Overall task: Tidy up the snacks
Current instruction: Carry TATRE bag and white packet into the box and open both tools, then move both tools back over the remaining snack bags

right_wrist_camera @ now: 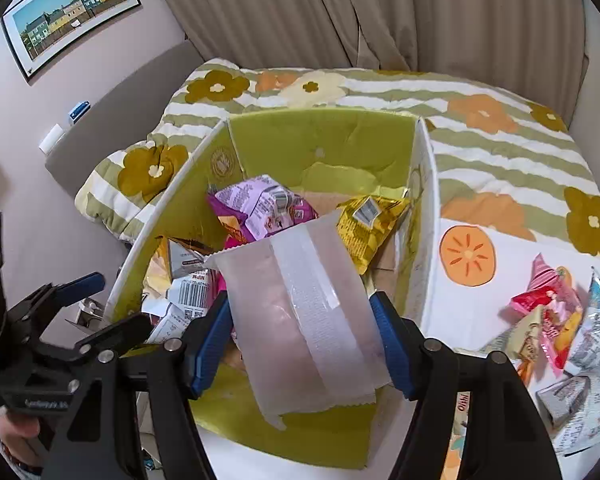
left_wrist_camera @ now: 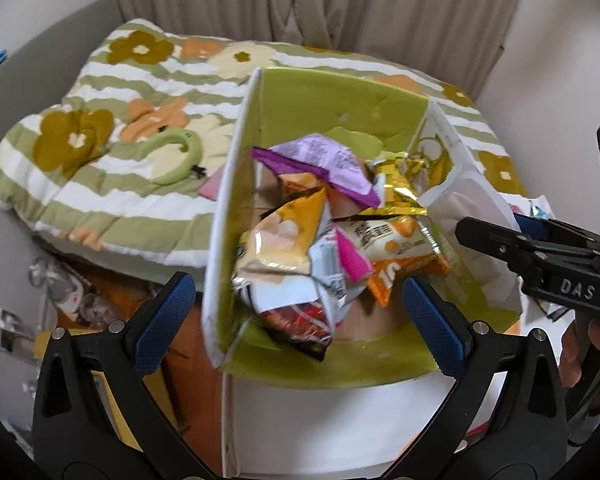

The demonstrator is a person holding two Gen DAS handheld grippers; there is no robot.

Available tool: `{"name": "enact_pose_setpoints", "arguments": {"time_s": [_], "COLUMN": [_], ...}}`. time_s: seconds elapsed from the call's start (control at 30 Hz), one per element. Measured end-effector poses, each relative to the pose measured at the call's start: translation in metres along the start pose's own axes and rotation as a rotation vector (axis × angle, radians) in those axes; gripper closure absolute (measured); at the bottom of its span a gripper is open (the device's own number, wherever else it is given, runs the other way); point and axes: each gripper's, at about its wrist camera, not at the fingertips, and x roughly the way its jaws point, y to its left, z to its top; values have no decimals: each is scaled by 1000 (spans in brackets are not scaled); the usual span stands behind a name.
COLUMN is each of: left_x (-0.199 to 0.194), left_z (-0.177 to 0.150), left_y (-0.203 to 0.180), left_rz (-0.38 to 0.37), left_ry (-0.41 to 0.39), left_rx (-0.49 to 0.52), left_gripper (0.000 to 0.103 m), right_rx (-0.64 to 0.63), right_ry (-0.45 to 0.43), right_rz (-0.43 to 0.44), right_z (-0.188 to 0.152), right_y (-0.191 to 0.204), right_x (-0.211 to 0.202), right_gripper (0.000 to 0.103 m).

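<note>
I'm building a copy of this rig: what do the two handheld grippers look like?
Both the left gripper and right gripper are matte black plastic frames with silver pivot screws and blue textured finger pads. The right one's side carries white "DAS" lettering. No cables or sleeves are visible.

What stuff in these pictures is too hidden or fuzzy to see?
- Box bottom: both views, snack packets cover it.
- White packet front label: right wrist view shows only its back.
- Snack pile beside the box: right wrist view, cut by the frame edge.
- Floor clutter: left wrist view, blurred.
</note>
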Motion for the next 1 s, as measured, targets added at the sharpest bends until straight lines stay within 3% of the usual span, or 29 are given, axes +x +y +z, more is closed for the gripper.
{"name": "enact_pose_setpoints", "arguments": {"time_s": [0.07, 0.2, 0.27, 0.3, 0.33, 0.4, 0.77, 1.0], "left_x": [-2, 0, 1, 0, -1, -2, -47, -72], "left_z": [-2, -5, -8, -9, -11, -13, -10, -9], "left_y": [3, 6, 7, 7, 7, 6, -6, -33], "left_rz": [2, 20, 17, 16, 15, 12, 12, -43], "left_ry": [0, 9, 15, 17, 18, 20, -51, -103], "left_rx": [-14, -37, -49, -54, -58, -57, -35, 20], "left_gripper": [1, 1, 1, 1, 1, 1, 1, 1], "right_rx": [18, 5, -9, -8, 1, 21, 4, 19], "right_ry": [21, -28, -21, -24, -30, -29, -80, -144], "right_rz": [14, 37, 8, 4, 14, 31, 14, -5], "right_z": [0, 3, 4, 3, 1, -3, -15, -24], "right_y": [-2, 3, 6, 5, 2, -3, 2, -1], "right_x": [7, 3, 5, 5, 4, 4, -30, -75], "right_gripper": [39, 39, 39, 35, 20, 0, 0, 0]}}
